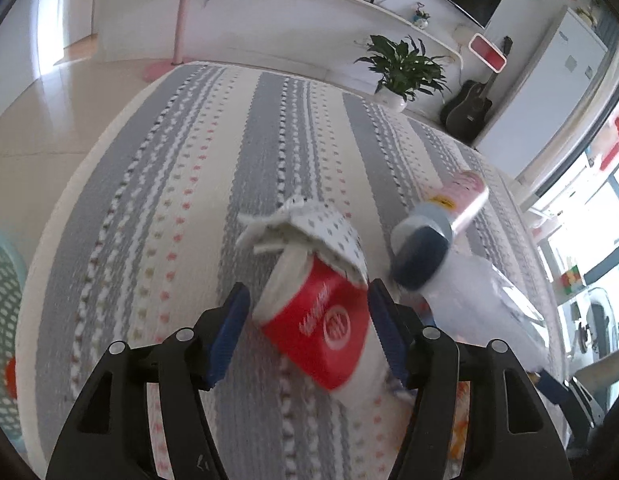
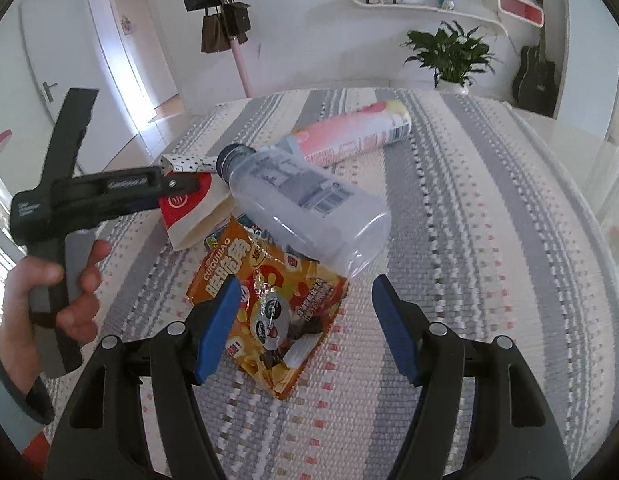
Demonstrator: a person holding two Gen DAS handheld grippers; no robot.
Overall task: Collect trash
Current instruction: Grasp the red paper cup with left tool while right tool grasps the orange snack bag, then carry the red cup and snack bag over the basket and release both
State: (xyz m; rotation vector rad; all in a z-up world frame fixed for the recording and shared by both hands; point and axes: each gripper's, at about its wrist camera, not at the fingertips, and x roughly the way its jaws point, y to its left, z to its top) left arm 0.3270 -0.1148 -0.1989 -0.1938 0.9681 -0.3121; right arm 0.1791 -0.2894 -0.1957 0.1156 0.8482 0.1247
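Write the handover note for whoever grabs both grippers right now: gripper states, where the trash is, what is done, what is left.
Left gripper: jaws around the red-and-white paper carton; contact unclear through motion blur.
Right gripper: open, empty, hovering over the orange snack bag.
On the striped mat: clear plastic bottle lying partly on the snack bag, pink can behind it, polka-dot paper by the carton.
Teal basket sits at the far left of the left wrist view.
Done: nothing visibly binned. Left: all five pieces.
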